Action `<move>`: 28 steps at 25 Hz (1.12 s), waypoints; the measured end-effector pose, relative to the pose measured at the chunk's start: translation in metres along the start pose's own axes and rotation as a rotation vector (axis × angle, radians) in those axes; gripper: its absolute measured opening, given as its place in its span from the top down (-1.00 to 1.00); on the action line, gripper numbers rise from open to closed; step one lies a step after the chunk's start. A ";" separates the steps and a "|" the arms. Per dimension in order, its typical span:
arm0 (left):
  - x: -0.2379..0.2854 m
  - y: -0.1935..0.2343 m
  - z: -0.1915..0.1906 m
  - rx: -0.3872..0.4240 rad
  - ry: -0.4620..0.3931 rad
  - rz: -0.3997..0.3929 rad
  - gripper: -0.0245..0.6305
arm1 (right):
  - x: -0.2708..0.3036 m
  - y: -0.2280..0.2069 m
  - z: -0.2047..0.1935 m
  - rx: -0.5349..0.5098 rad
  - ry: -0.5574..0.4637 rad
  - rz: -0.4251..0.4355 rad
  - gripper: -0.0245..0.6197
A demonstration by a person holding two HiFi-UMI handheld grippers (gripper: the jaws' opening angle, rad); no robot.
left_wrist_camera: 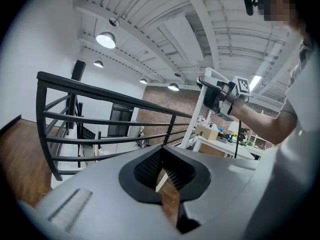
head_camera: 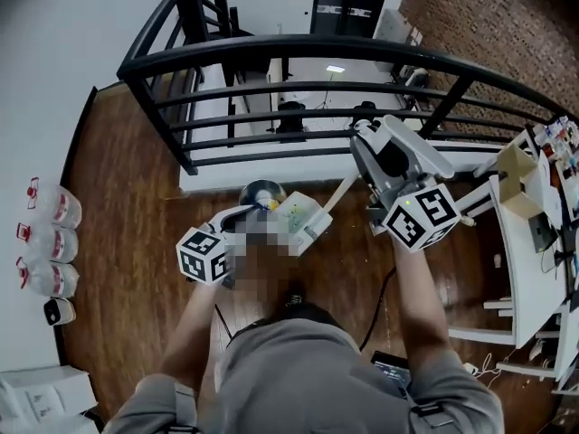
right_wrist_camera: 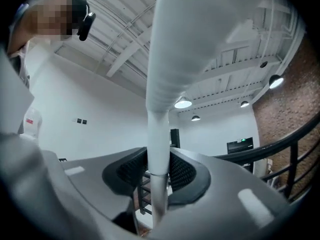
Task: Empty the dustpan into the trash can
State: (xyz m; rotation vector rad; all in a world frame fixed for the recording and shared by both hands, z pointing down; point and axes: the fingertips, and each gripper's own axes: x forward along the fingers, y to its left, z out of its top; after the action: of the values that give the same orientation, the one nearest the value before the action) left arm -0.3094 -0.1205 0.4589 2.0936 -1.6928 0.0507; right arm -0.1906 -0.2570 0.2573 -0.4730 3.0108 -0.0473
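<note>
The white dustpan [head_camera: 300,222] hangs tilted over the wood floor, right beside the round dark trash can [head_camera: 262,191]. Its long white handle [right_wrist_camera: 165,84] rises up and to the right, and my right gripper [head_camera: 364,147] [right_wrist_camera: 157,171] is shut on that handle. My left gripper [head_camera: 246,213] [left_wrist_camera: 164,176] sits at the pan's left side. Its jaws are nearly together with a thin pale edge [left_wrist_camera: 161,180] pinched between them, seemingly the pan's rim. A blur patch hides part of the pan in the head view. The right gripper [left_wrist_camera: 220,91] also shows in the left gripper view, raised.
A black metal railing [head_camera: 298,57] curves just beyond the trash can, with a drop behind it. White tables [head_camera: 516,242] with clutter stand to the right. Water jugs [head_camera: 50,242] line the left wall. A black cable [head_camera: 380,306] trails on the floor.
</note>
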 end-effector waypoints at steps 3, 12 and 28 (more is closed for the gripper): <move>0.003 0.012 0.005 -0.009 -0.007 0.047 0.91 | 0.021 -0.004 -0.008 0.023 0.010 0.062 0.58; -0.002 0.040 0.007 -0.053 -0.017 0.175 0.91 | 0.089 -0.010 -0.039 0.112 0.074 0.189 0.58; -0.012 0.147 0.012 -0.139 -0.062 0.181 0.91 | 0.239 -0.021 -0.083 0.169 0.252 0.205 0.58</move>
State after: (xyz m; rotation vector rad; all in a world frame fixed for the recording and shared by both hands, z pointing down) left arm -0.4527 -0.1360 0.4908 1.8554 -1.8627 -0.0760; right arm -0.4189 -0.3489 0.3196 -0.1498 3.2435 -0.3695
